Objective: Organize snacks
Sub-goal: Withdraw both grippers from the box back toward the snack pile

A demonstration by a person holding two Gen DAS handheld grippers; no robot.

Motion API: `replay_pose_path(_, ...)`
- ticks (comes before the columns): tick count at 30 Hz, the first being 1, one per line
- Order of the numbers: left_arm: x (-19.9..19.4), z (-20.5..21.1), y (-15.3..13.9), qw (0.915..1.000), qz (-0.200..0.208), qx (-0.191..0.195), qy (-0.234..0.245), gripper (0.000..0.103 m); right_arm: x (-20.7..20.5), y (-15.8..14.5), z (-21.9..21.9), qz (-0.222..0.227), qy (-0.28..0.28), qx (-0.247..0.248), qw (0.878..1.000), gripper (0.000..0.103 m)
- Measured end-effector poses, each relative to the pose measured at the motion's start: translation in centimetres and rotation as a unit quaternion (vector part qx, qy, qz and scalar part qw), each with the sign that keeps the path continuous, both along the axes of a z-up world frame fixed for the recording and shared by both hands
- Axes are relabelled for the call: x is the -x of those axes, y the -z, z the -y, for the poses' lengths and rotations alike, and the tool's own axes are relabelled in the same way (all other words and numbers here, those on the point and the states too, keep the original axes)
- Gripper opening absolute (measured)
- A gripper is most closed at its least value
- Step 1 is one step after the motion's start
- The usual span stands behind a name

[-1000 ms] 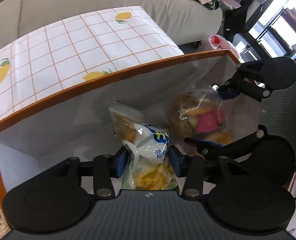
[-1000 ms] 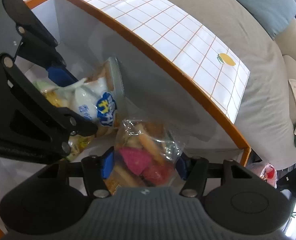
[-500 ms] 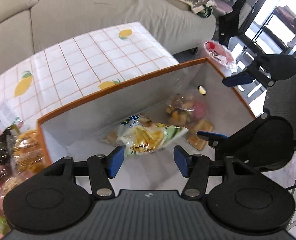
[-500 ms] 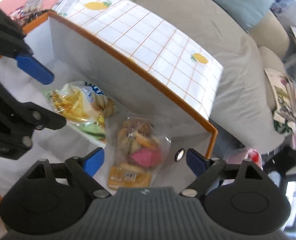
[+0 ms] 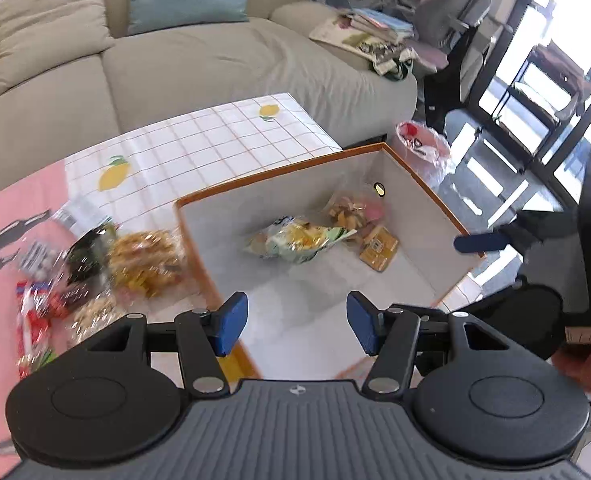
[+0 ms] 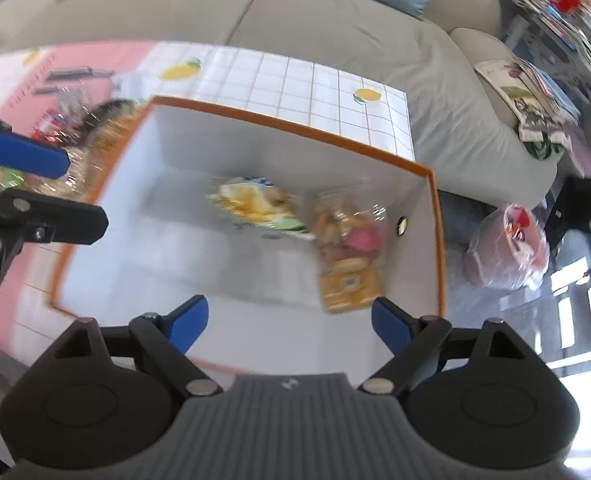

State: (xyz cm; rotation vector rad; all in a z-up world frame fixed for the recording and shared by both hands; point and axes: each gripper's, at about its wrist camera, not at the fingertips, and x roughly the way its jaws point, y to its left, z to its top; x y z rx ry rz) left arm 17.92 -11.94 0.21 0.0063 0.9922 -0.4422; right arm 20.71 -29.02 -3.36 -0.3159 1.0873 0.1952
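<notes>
1. We have both grippers above the orange-rimmed box [image 5: 279,172], and both are empty: the left gripper [image 5: 297,322] has its blue pads well apart with nothing between them, and the right gripper [image 6: 289,322] stands wider still, also with nothing between its pads.
2. Inside the box, on its white floor, lies the yellow-green chip bag [image 5: 299,240]; just beside it, toward the box's far corner, lies the clear bag of mixed snacks [image 5: 355,210], with an orange packet [image 5: 379,248] touching it.
3. Outside the box, just beside its left wall, we see the pile of loose snack bags [image 5: 143,256] on the pink and lemon-print tablecloth [image 5: 199,148]. Those look like what remains to be sorted.
4. The step in hand, as we judge it, is reaching for the next bags. We want the left gripper to swing clear over the rim toward the pile rather than clip the wall.
5. We should pick one bag at its crimped edge, with the pads kept wide until they straddle it; crinkly film slips, and a pinch on the middle could crush the contents.
6. The view of the pile is blurred, so we cannot tell the bags apart.
</notes>
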Motion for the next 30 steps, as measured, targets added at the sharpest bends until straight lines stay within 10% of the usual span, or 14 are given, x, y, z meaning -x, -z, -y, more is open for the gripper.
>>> replay_pose_path(30, 10.1, -20.0, 4.4, 0.9742, 0.034, 0.021, -0.222, 0.067, 10.1, 0.5, -17.2, 0.135, 0.002, -0.172, 0.976, 0.086)
